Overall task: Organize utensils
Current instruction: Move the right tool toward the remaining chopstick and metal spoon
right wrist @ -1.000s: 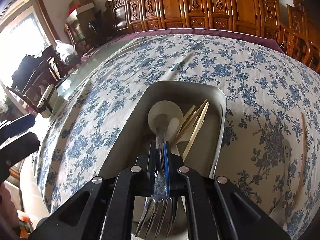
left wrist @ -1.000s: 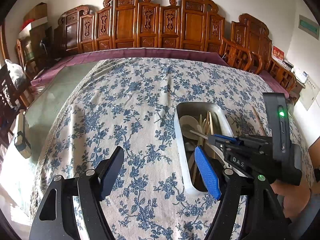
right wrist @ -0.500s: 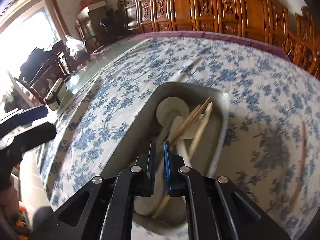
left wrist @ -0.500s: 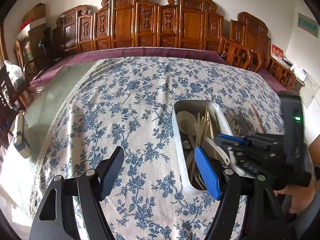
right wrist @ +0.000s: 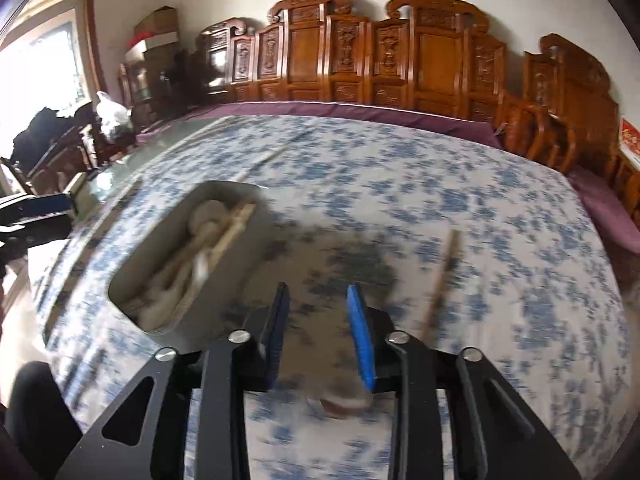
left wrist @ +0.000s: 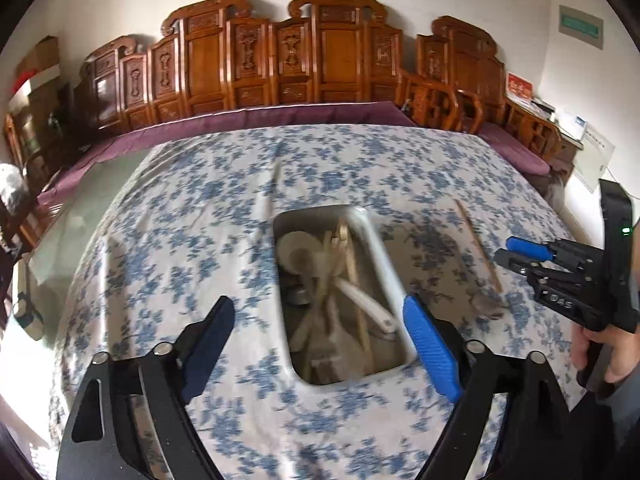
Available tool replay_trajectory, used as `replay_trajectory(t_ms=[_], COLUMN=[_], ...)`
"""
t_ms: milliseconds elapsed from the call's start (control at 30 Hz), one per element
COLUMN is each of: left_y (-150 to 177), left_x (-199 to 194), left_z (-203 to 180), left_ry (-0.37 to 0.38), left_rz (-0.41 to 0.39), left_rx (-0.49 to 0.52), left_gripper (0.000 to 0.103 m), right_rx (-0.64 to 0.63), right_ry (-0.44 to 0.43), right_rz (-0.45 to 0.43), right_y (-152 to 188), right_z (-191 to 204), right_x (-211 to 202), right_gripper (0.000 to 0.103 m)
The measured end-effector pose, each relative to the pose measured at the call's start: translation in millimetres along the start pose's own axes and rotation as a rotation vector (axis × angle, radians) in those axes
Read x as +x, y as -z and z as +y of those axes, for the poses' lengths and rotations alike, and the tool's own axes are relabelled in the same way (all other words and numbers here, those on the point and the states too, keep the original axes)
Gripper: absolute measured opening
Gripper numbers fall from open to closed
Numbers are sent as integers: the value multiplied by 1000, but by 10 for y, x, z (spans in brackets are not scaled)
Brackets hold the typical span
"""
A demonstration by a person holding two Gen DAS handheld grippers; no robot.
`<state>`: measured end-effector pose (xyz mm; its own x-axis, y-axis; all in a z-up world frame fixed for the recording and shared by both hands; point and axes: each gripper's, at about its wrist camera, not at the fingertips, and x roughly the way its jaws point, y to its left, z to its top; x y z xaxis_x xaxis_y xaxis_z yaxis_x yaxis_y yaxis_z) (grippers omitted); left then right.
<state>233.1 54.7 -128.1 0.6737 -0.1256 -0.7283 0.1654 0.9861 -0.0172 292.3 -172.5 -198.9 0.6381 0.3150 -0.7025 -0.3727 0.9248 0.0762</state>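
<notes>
A grey-white tray point(left wrist: 382, 256) on the blue-flowered tablecloth point(left wrist: 200, 216) holds white spoons and wooden chopsticks point(left wrist: 352, 264). My left gripper point(left wrist: 316, 318) hovers over the tray's near end. Its jaws are opening wide and nothing is between the pads. To the right of the tray point(right wrist: 234, 185), my right gripper point(right wrist: 318, 292) is over bare cloth, jaws opening and empty. A long wooden utensil point(right wrist: 442, 276) lies on the cloth just right of it. A blurred brownish rounded thing point(right wrist: 344, 402) shows under its fingers. The left wrist view shows the right gripper point(left wrist: 520, 252) beyond that wooden utensil point(left wrist: 478, 248).
Carved wooden chairs point(left wrist: 320, 64) line the table's far side behind a purple cloth edge point(left wrist: 280, 116). Bare glass tabletop point(left wrist: 80, 216) shows at the left. A person's hand point(left wrist: 604, 344) holds the right gripper. More chairs and a bright window point(right wrist: 44, 68) stand at the left.
The right gripper, which was shut on a fork over the tray, has let it go, swung right over the cloth, and its jaws have parted. The left gripper shifted right and widened.
</notes>
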Motion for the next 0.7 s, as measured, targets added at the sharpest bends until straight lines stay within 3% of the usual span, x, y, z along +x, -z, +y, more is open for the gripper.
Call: replay_trajectory(t_ms=[300,700], left_y=[-28,-2], left_x=[284,593], left_z=[-568,-1012], left_ry=[71,80], left_rz=[36,78], left_rx=[23,46], left_gripper=[89,89], right_rx=[46,18], right_ry=[96,111], right_rz=[94,147], right_y=[217,258], right_z=[-543,-790], right_x=[484,900], right_gripper=[35,34])
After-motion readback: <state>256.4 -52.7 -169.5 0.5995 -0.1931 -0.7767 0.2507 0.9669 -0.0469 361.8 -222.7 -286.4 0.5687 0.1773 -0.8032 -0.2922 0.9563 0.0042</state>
